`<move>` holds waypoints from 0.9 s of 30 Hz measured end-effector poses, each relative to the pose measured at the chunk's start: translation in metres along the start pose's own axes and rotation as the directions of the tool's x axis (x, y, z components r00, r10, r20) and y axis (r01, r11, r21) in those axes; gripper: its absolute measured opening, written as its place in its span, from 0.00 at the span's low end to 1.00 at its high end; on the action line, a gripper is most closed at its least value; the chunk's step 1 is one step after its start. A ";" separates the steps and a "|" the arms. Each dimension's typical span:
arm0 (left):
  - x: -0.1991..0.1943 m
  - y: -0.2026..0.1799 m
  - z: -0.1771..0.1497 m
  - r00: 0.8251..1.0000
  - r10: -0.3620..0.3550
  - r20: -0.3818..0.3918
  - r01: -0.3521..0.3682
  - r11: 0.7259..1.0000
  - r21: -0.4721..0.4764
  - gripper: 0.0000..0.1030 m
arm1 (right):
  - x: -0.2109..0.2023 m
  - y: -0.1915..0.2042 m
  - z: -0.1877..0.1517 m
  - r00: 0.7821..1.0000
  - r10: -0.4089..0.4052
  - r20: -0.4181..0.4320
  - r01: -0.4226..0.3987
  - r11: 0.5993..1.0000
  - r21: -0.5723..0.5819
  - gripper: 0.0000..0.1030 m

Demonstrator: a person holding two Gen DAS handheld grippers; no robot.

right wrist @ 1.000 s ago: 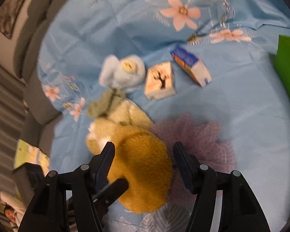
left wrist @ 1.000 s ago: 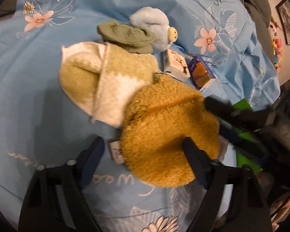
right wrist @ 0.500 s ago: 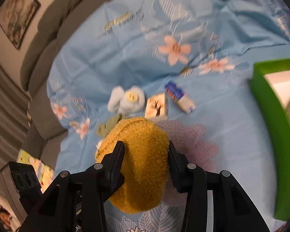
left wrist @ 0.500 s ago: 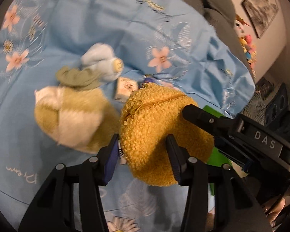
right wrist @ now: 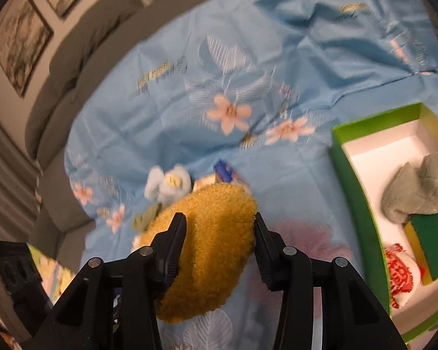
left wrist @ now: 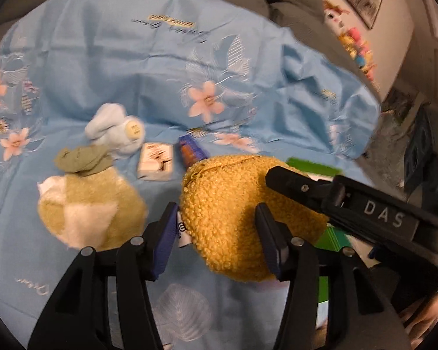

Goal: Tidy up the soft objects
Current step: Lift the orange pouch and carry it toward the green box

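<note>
1. A blue flowered sheet (left wrist: 108, 58) covers the surface, with a grey sofa and framed pictures behind it.
2. The yellow fleecy pouch (left wrist: 233, 213), which lay flat on the sheet a second ago beside the green-and-white slipper (left wrist: 87, 210), is now up off the sheet and held between both tools.
3. The left gripper (left wrist: 216, 227) has the pouch between its jaws. They are opening a little at this moment, though the right-hand pad looks pressed into the fleece.
4. The right gripper (right wrist: 219, 245) has its jaws closed on the pouch, both pads sunk into the pile.
5. To me that means the pick-up is done and the carry to the green box (right wrist: 353, 192) comes next.
6. Only the right wrist view shows the inside of the box: a grey cloth (right wrist: 417, 189), a green and yellow sponge (right wrist: 429, 233) and a red and white item at the bottom.
7. The left wrist view gives only a sliver of green beyond the pouch, but it shows the slipper, the olive sock (left wrist: 81, 160), the light blue plush (left wrist: 114, 128) and two small cartons (left wrist: 157, 160) lying on the sheet, plus the right tool reaching in.
</note>
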State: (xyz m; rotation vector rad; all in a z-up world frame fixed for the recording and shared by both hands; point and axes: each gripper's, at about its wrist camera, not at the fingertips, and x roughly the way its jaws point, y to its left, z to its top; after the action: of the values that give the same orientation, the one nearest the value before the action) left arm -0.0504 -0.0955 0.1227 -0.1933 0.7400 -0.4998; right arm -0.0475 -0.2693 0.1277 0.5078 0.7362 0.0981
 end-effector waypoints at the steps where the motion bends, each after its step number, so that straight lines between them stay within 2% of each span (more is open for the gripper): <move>1: 0.002 0.002 -0.002 1.000 0.023 -0.003 -0.023 1.000 0.007 0.51 | 0.008 -0.001 -0.001 0.999 0.018 -0.030 -0.018 1.000 -0.001 0.45; 4: 0.012 0.018 -0.014 0.994 0.104 -0.040 -0.105 0.994 -0.007 0.50 | 0.041 0.001 -0.007 0.987 0.022 -0.159 -0.024 1.000 -0.012 0.45; 7: 0.018 0.041 -0.027 0.989 0.115 -0.088 -0.121 0.991 -0.060 0.50 | 0.060 0.012 -0.015 0.980 -0.007 -0.199 -0.002 0.999 -0.046 0.45; 10: 0.014 0.049 -0.027 0.987 0.133 -0.088 -0.140 0.987 -0.081 0.49 | 0.056 0.025 -0.018 0.985 -0.006 -0.175 -0.011 0.995 -0.099 0.42; 11: 0.010 0.047 -0.027 0.988 0.136 -0.079 -0.142 0.987 -0.078 0.49 | 0.051 0.029 -0.018 0.987 0.010 -0.157 -0.028 0.993 -0.113 0.38; 13: 0.002 0.040 -0.020 0.994 0.096 -0.046 -0.099 0.993 -0.064 0.48 | 0.043 0.033 -0.016 0.989 0.061 -0.135 -0.077 0.990 -0.115 0.32; 16: -0.002 0.017 -0.013 0.997 0.069 -0.027 -0.070 0.998 -0.006 0.49 | 0.023 0.028 -0.010 0.998 0.037 -0.043 -0.042 0.992 -0.122 0.28; 17: -0.001 0.008 -0.012 0.998 0.055 -0.016 -0.055 0.998 0.029 0.49 | 0.020 0.023 -0.009 0.999 0.033 -0.035 -0.036 0.993 -0.109 0.28; 19: 0.003 -0.003 -0.011 0.999 0.039 -0.020 -0.038 0.997 0.071 0.50 | 0.021 0.009 -0.007 0.998 0.039 -0.056 -0.043 0.997 -0.069 0.28; 23: 0.011 -0.001 -0.015 0.997 0.060 -0.045 -0.058 0.997 0.045 0.50 | 0.031 -0.018 -0.002 0.989 0.020 -0.145 -0.019 1.000 0.007 0.28; 24: 0.012 0.001 -0.017 0.996 0.071 -0.050 -0.070 0.997 0.034 0.53 | 0.031 -0.022 -0.001 0.988 0.034 -0.152 -0.030 0.999 0.025 0.28; 25: 0.012 0.006 -0.019 0.995 0.087 -0.053 -0.086 0.996 0.019 0.61 | 0.033 -0.026 0.000 0.986 0.050 -0.159 -0.043 0.998 0.044 0.29; 27: 0.013 0.017 -0.025 0.990 0.121 -0.073 -0.122 0.992 -0.013 0.74 | 0.036 -0.028 0.001 0.982 0.077 -0.172 -0.068 0.996 0.056 0.38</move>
State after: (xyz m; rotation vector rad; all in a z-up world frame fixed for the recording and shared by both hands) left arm -0.0529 -0.0869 0.0907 -0.1457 0.8217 -0.3860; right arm -0.0229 -0.2852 0.0927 0.5792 0.8928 0.1939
